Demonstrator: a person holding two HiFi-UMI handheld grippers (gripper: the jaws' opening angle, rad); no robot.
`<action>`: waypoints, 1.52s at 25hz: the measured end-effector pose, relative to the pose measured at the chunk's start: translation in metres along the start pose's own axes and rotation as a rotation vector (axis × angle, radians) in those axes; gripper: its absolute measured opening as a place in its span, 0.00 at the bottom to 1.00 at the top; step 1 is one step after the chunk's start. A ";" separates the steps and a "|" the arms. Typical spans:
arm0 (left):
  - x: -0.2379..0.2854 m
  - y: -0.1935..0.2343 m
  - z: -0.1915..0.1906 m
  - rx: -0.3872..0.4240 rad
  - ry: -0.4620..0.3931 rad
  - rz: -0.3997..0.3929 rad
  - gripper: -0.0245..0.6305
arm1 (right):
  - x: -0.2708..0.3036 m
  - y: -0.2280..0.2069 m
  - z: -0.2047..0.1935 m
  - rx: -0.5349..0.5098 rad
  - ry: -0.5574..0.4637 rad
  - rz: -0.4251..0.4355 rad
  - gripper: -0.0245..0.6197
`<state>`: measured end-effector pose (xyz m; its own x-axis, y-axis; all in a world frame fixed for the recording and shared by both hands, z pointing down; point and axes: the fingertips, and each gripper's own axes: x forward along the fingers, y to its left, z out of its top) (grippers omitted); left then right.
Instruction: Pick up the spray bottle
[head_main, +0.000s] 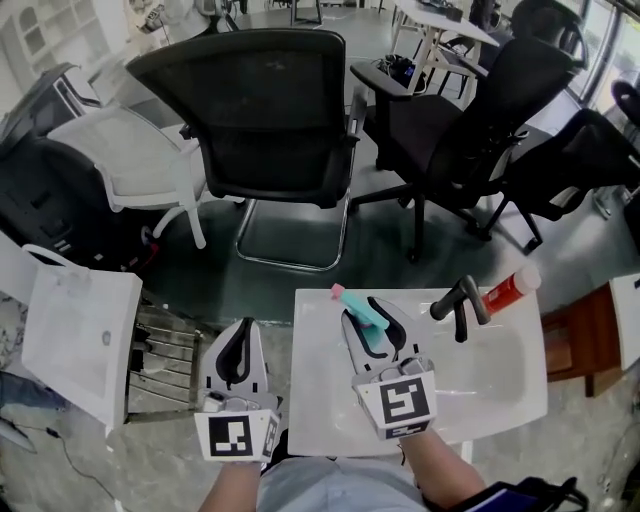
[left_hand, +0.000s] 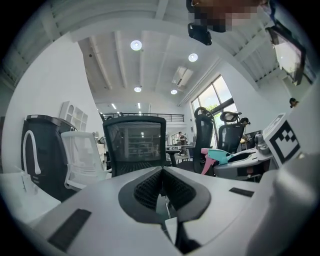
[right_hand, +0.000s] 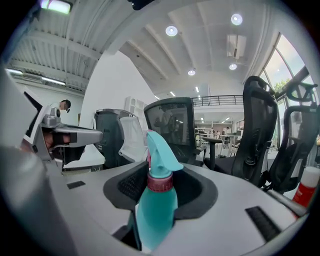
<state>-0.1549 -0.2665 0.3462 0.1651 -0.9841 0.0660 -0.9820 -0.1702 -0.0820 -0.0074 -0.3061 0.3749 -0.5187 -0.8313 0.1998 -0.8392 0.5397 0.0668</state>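
The teal plastic spray bottle with a pink trigger (right_hand: 156, 210) sits clamped between the jaws of the right gripper (head_main: 368, 318), its head jutting past their tips, above the white rectangular basin (head_main: 500, 380); the left gripper (head_main: 238, 345), just beside, has its jaws together on nothing; one spray bottle, two grippers, one black tap (head_main: 460, 305), one red white-capped tube (head_main: 510, 288).
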 end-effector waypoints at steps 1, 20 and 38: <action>-0.003 -0.002 0.003 -0.002 -0.007 0.002 0.07 | -0.004 0.000 0.004 -0.014 -0.020 0.003 0.29; -0.025 -0.040 0.034 0.009 -0.092 -0.017 0.07 | -0.053 -0.008 0.058 -0.072 -0.155 0.001 0.29; -0.021 -0.040 0.033 0.023 -0.089 -0.030 0.07 | -0.051 -0.009 0.057 -0.069 -0.158 -0.005 0.29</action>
<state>-0.1156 -0.2408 0.3153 0.2031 -0.9790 -0.0200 -0.9743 -0.2000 -0.1037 0.0168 -0.2760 0.3088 -0.5383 -0.8416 0.0433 -0.8314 0.5387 0.1359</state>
